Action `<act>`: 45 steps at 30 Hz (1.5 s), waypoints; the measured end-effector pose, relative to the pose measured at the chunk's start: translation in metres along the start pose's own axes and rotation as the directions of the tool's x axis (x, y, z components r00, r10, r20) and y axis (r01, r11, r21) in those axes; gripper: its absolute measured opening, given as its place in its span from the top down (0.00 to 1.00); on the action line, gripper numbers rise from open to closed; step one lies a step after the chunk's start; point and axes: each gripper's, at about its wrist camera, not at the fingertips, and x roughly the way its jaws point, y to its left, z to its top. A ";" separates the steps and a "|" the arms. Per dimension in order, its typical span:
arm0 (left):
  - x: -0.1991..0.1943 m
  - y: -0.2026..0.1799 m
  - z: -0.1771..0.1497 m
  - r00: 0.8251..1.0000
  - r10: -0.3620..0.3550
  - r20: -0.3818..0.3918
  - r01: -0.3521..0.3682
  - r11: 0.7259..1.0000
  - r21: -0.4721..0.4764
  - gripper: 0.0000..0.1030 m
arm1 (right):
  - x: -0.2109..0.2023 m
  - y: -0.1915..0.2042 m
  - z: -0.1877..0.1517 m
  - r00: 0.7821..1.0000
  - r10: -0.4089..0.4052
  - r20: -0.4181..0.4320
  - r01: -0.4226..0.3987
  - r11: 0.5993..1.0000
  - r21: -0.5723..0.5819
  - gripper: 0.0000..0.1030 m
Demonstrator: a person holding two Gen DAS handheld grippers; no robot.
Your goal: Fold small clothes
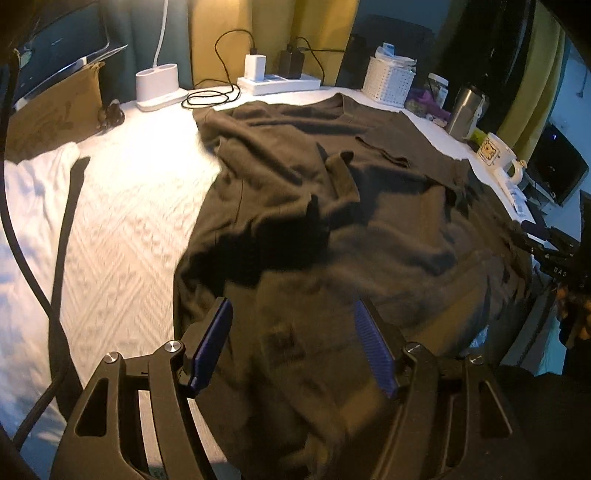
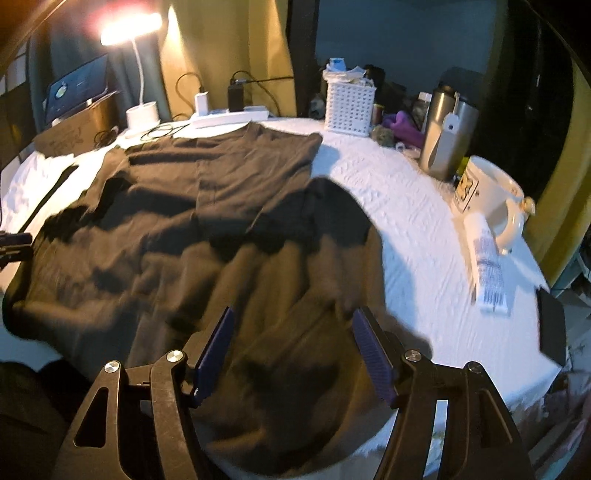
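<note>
Both grippers [image 1: 291,341] [image 2: 291,349] unclenched over dark shirt [image 1: 332,206], white textured tbl cloth [image 1: 122,206], lamp-lit rm.

Lit desk lamp [image 2: 129,27] (glaring), yellow curtains [image 2: 225,55], perhaps a teal wall [image 2: 388,44] behind

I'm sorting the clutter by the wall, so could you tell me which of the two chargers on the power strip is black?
The right-hand charger is black; the one left of it is white.

the right gripper [image 2: 293,350] hangs with jaws apart over a rumpled dark shirt [image 2: 192,221] (nothing between its pads). the shirt lies on a white-covered worktop [image 2: 417,236] beside a white mug [image 2: 487,188].
</note>
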 end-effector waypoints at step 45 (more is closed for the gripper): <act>-0.060 -0.009 -0.022 0.984 0.010 0.180 -0.015 1.000 0.025 0.99 | -0.025 -0.053 -0.018 0.997 -0.067 0.034 0.068 0.997 -0.031 0.92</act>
